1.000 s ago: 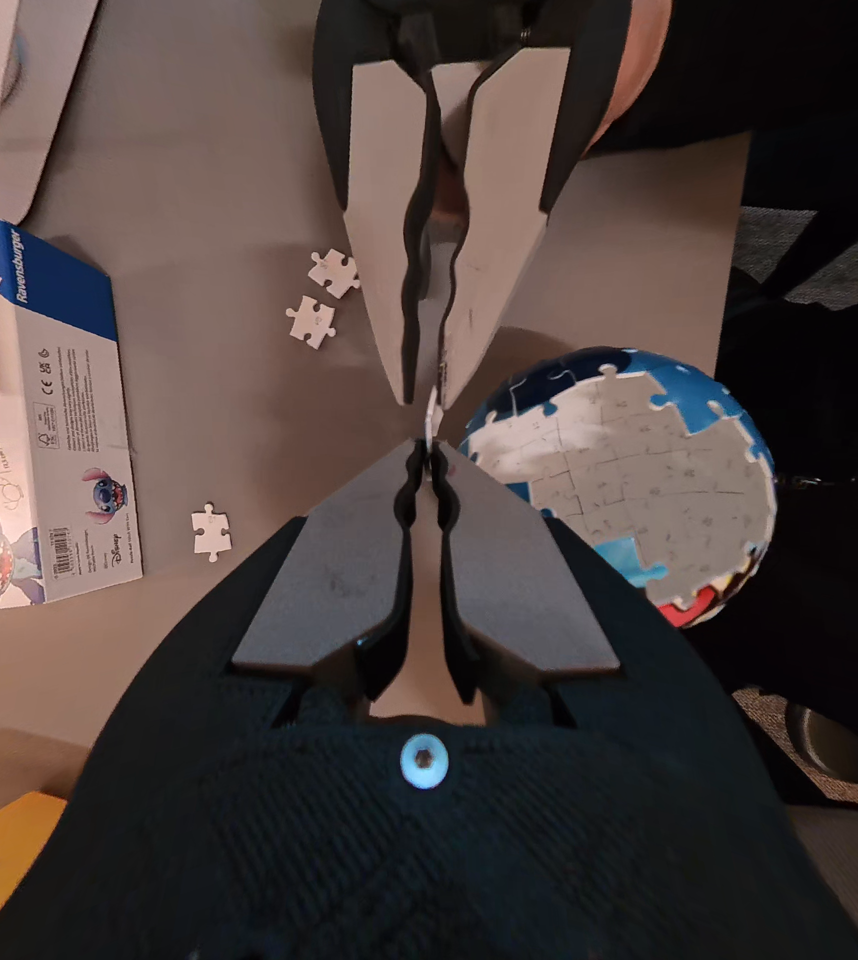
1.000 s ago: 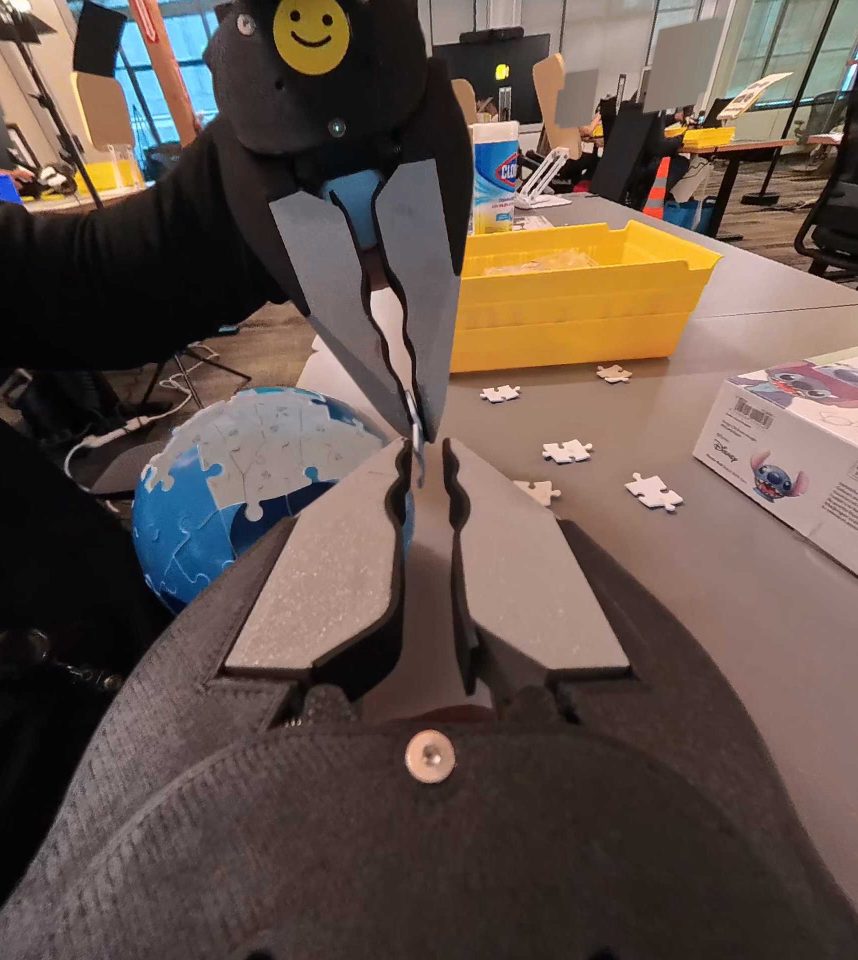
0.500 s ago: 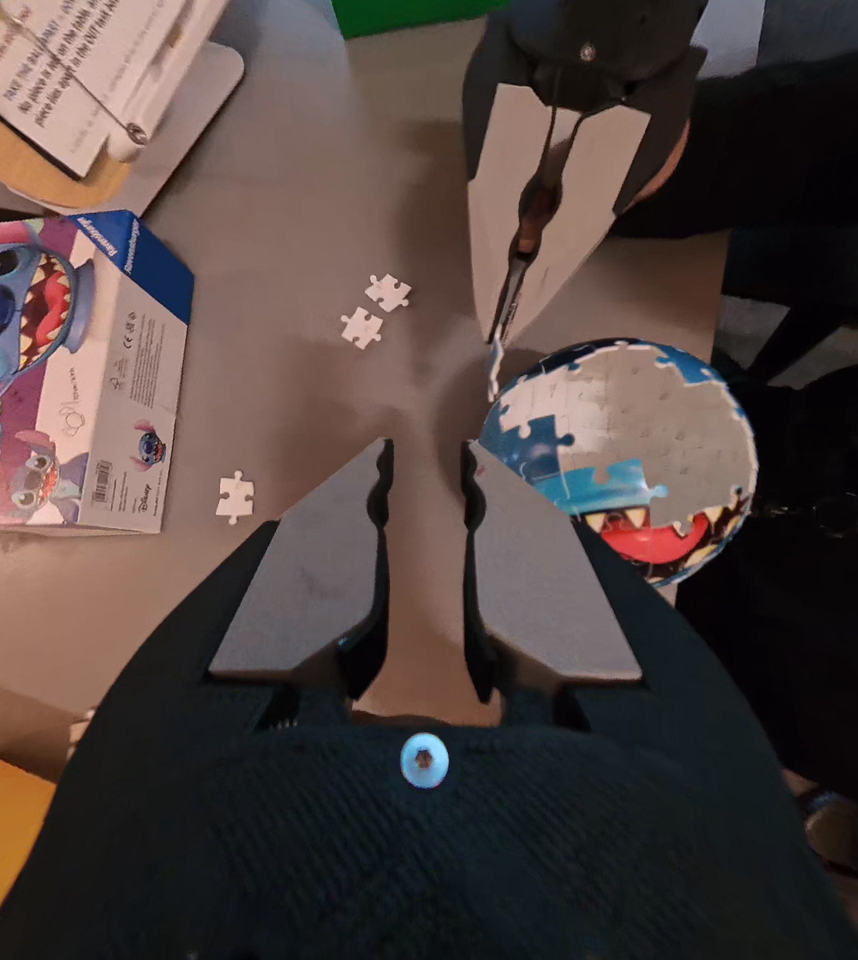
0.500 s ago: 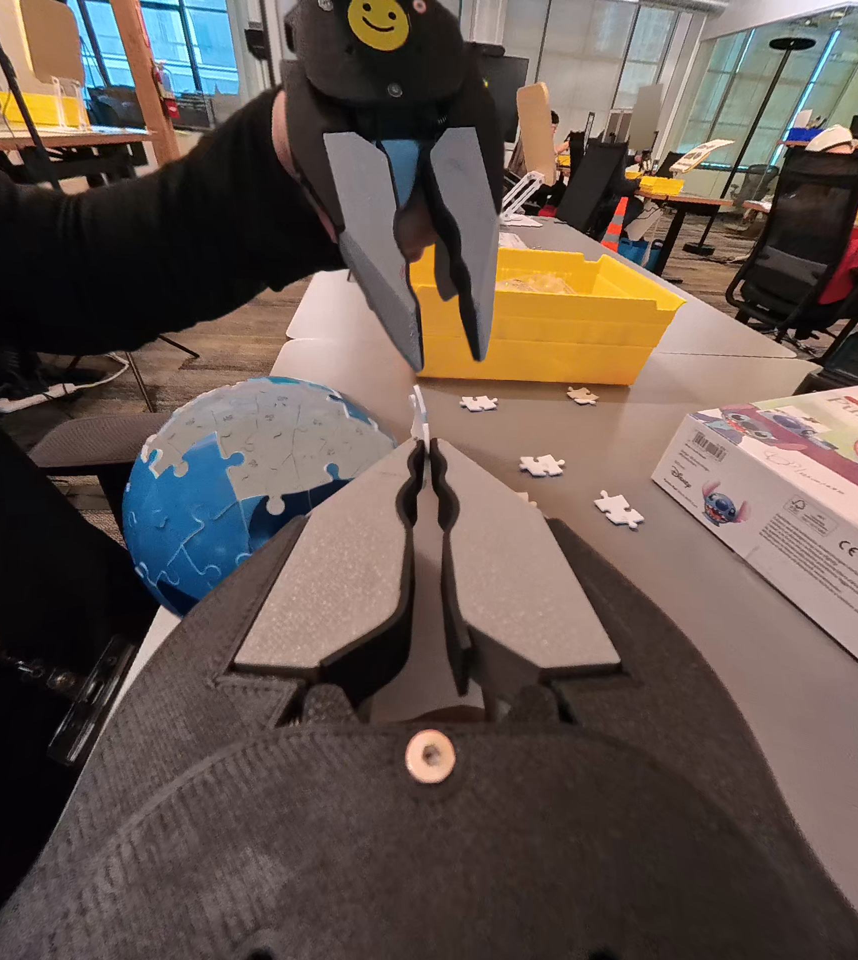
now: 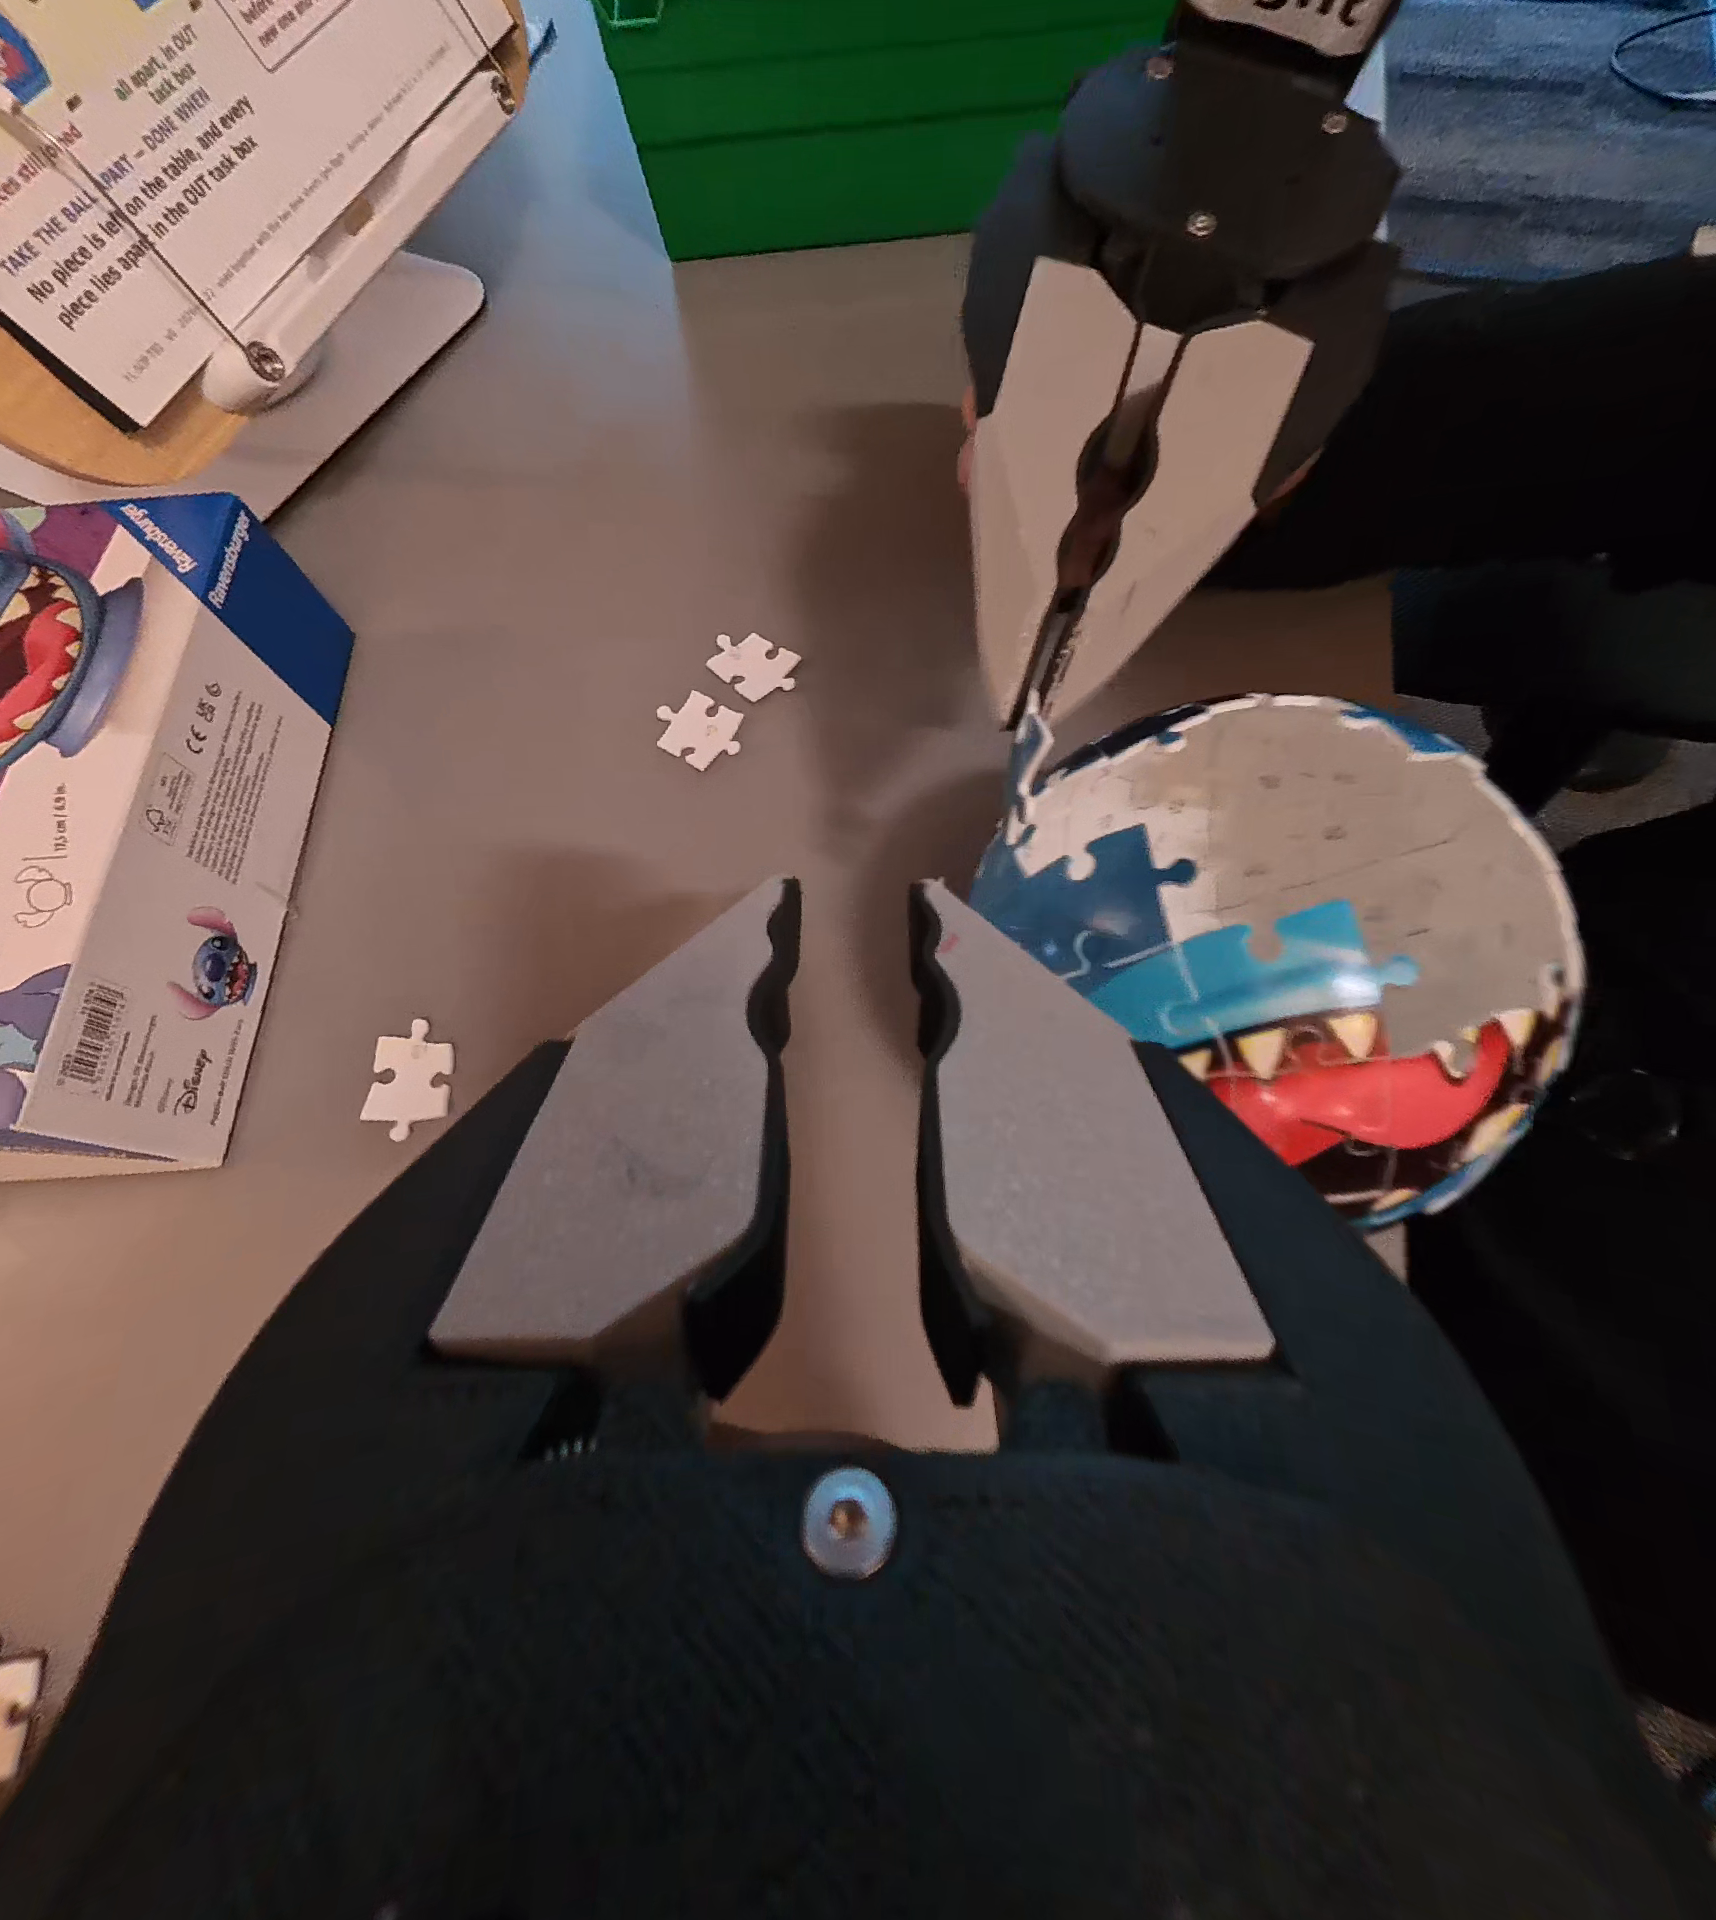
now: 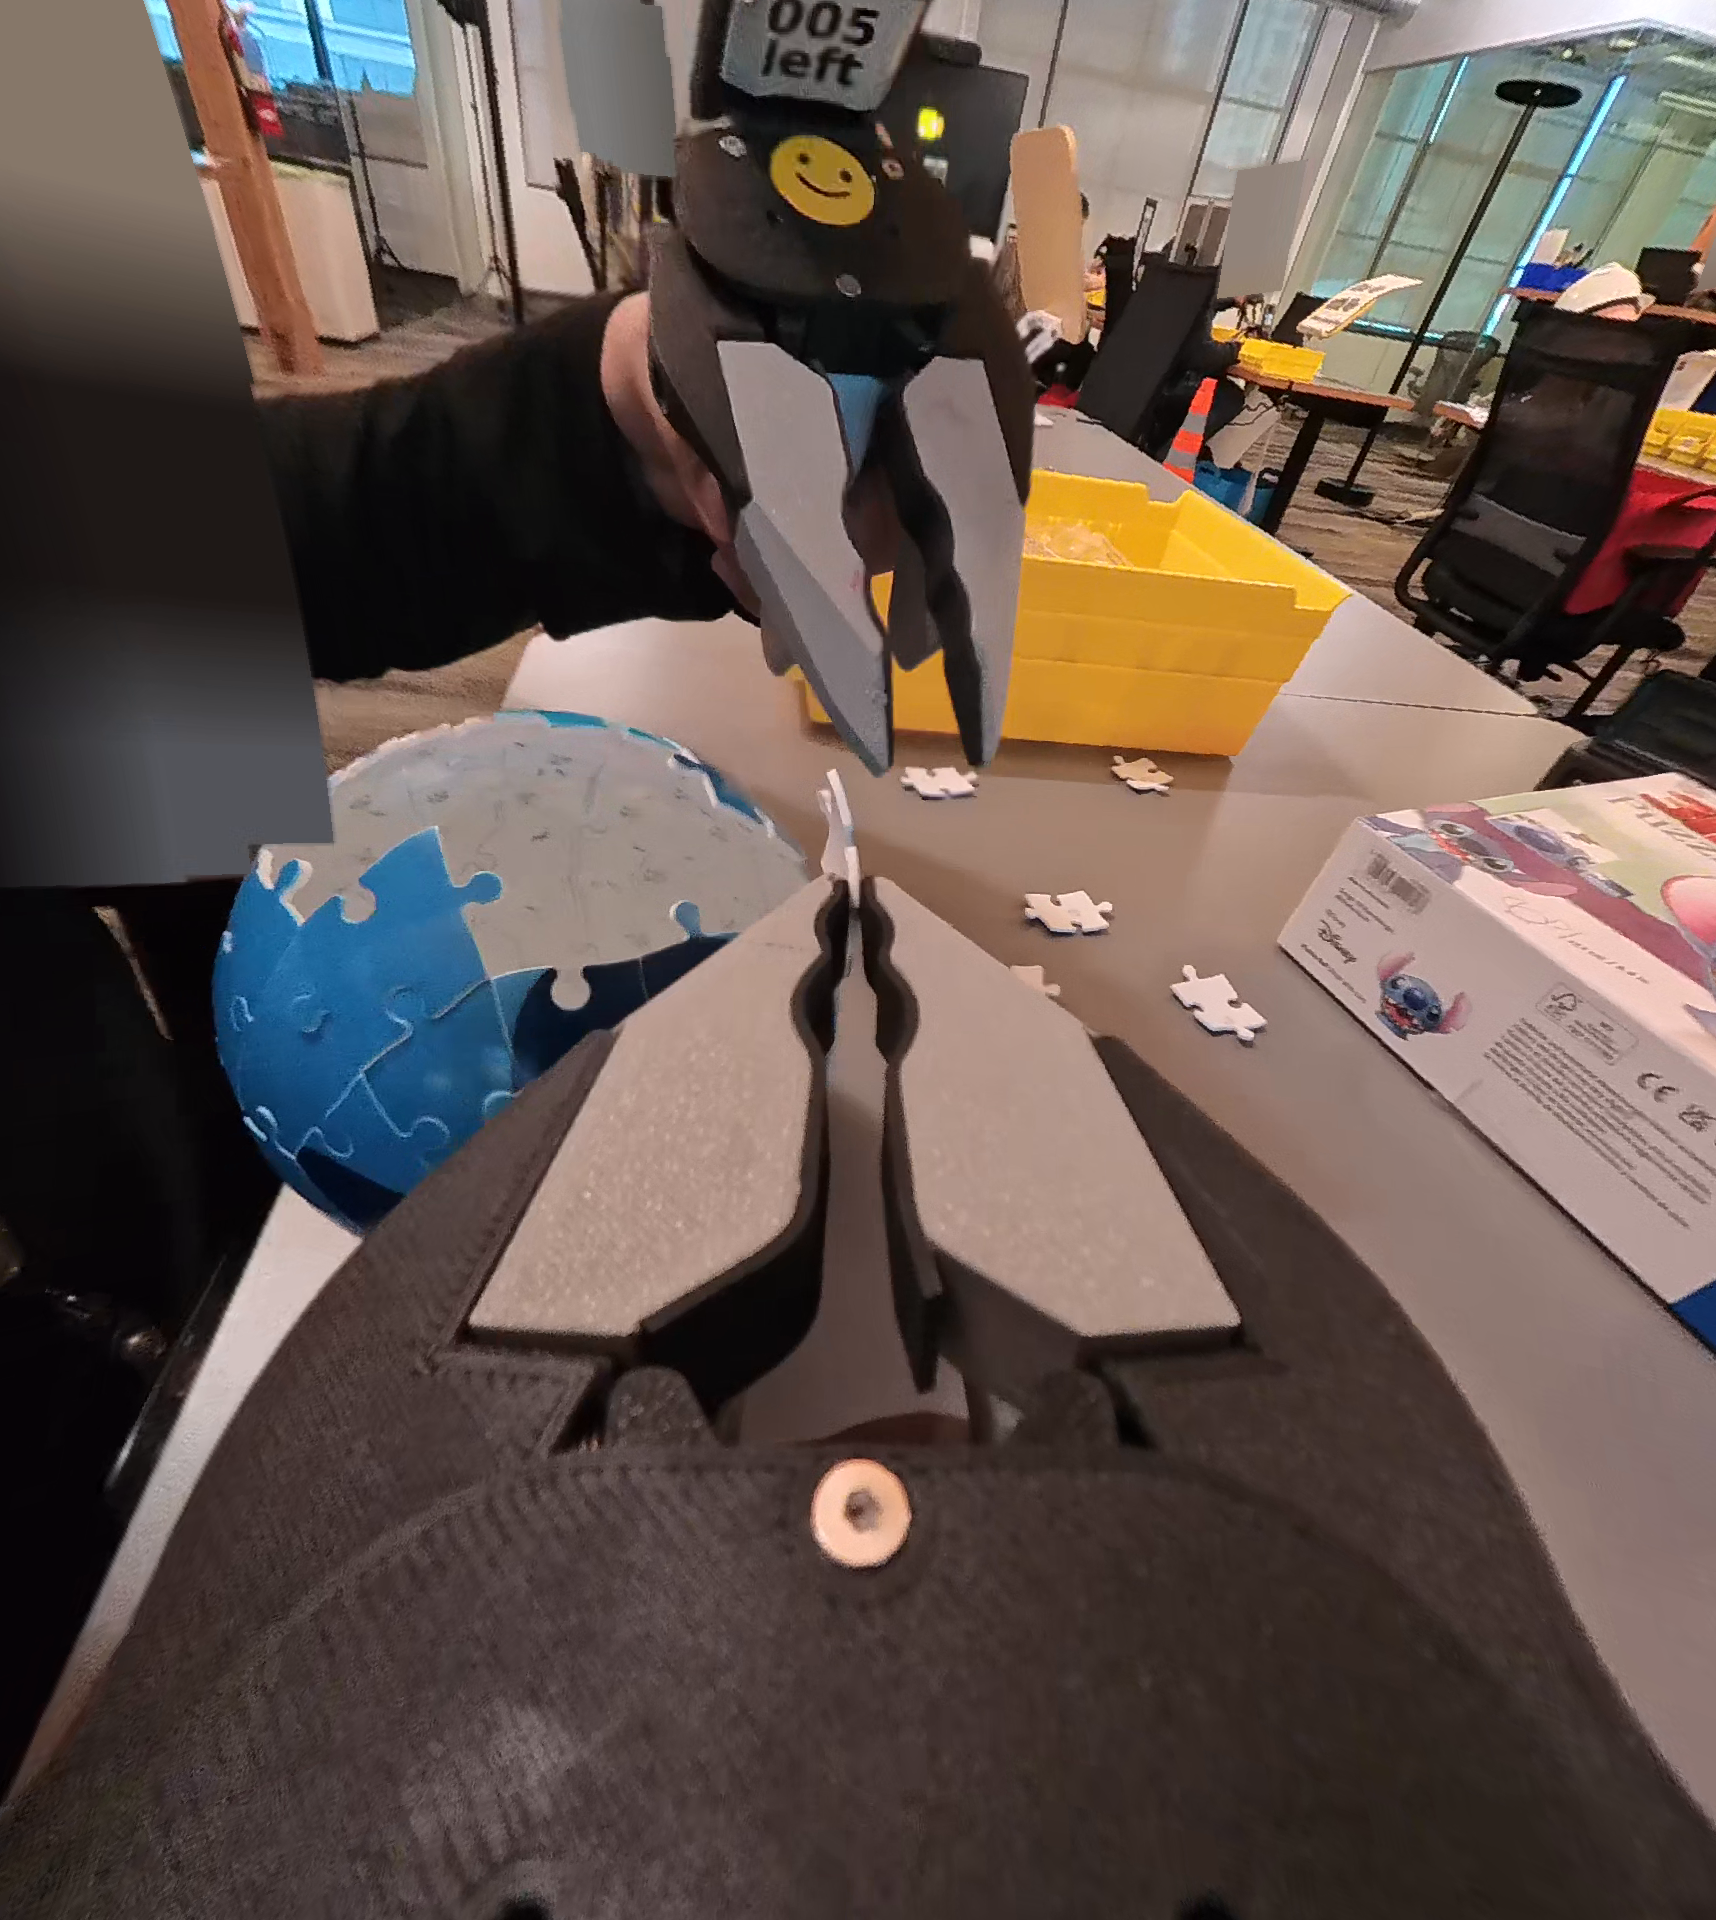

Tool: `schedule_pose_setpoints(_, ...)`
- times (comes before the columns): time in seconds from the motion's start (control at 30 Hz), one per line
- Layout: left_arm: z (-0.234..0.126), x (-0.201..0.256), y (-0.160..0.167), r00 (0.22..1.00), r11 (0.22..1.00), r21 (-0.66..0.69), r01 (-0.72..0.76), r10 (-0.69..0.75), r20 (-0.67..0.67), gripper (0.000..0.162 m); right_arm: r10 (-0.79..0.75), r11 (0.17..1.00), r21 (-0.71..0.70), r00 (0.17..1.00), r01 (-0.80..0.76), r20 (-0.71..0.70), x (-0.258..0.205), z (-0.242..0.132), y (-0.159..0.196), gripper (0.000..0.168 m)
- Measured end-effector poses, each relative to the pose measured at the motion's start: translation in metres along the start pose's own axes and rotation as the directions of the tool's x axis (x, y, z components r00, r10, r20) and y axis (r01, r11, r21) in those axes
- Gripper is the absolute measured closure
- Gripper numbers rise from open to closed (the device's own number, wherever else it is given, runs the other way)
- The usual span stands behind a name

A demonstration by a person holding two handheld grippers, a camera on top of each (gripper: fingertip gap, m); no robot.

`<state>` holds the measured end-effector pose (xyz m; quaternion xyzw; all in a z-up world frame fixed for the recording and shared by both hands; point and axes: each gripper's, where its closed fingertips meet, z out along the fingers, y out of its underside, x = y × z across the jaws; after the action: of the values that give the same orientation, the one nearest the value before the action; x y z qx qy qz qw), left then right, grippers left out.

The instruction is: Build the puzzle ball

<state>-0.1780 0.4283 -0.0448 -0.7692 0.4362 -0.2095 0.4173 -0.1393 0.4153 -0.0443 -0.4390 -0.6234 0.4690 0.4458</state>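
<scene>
The partly built puzzle ball (image 5: 1301,935), blue with a grey-white unprinted patch and a red mouth, sits at the table's edge; it also shows in the right wrist view (image 6: 480,935). My right gripper (image 6: 854,883) is shut on a white puzzle piece (image 6: 838,821) that stands up from its tips. In the left wrist view the right gripper (image 5: 1030,707) holds the piece (image 5: 1036,740) right at the ball's upper left rim. My left gripper (image 5: 854,894) is open and empty, above the table just left of the ball; it hangs above the piece in the right wrist view (image 6: 921,748).
Loose white pieces (image 5: 752,665) (image 5: 407,1081) lie on the grey table, also seen in the right wrist view (image 6: 1067,912). The puzzle box (image 5: 106,831) (image 6: 1612,1018) lies to one side. A yellow tray (image 6: 1145,644), a green bin (image 5: 885,104) and an instruction stand (image 5: 210,187) border the table. The tips of one gripper are about 5 centimeters away from the tips of the other.
Both grippers were shut on the piece. My left gripper opened, let go and pulled back and up. My right gripper kept the piece and carried it to the ball's rim.
</scene>
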Motion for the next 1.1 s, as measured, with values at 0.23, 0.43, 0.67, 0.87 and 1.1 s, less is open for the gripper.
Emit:
schedule_pose_setpoints(0.23,0.016,0.000,0.016,0.987,1.000,-0.008,0.027,-0.028,-0.160,0.149,-0.126,0.991,-0.057,0.990,0.122,-0.058,0.005,0.000,0.005,0.168)
schedule_pose_setpoints(0.43,0.009,0.015,0.032,0.889,0.996,0.050,0.074,-0.043,-0.456,0.110,-0.130,0.991,-0.036,0.991,0.130,-0.019,0.008,-0.007,0.000,0.168)
schedule_pose_setpoints(0.67,-0.005,0.015,0.026,0.807,0.983,0.079,0.166,-0.089,-0.584,0.072,-0.115,0.993,0.005,0.993,0.115,-0.007,0.014,-0.008,-0.007,0.168)
schedule_pose_setpoints(0.87,-0.009,0.066,0.048,0.690,0.999,0.024,0.042,-0.012,-0.723,0.039,-0.128,0.992,0.020,0.991,0.127,0.045,0.006,-0.002,-0.006,0.168)
schedule_pose_setpoints(1.1,0.015,0.084,0.058,0.769,0.990,0.031,-0.136,0.125,-0.627,0.049,-0.201,0.980,0.006,0.977,0.201,0.071,-0.008,0.003,-0.004,0.168)
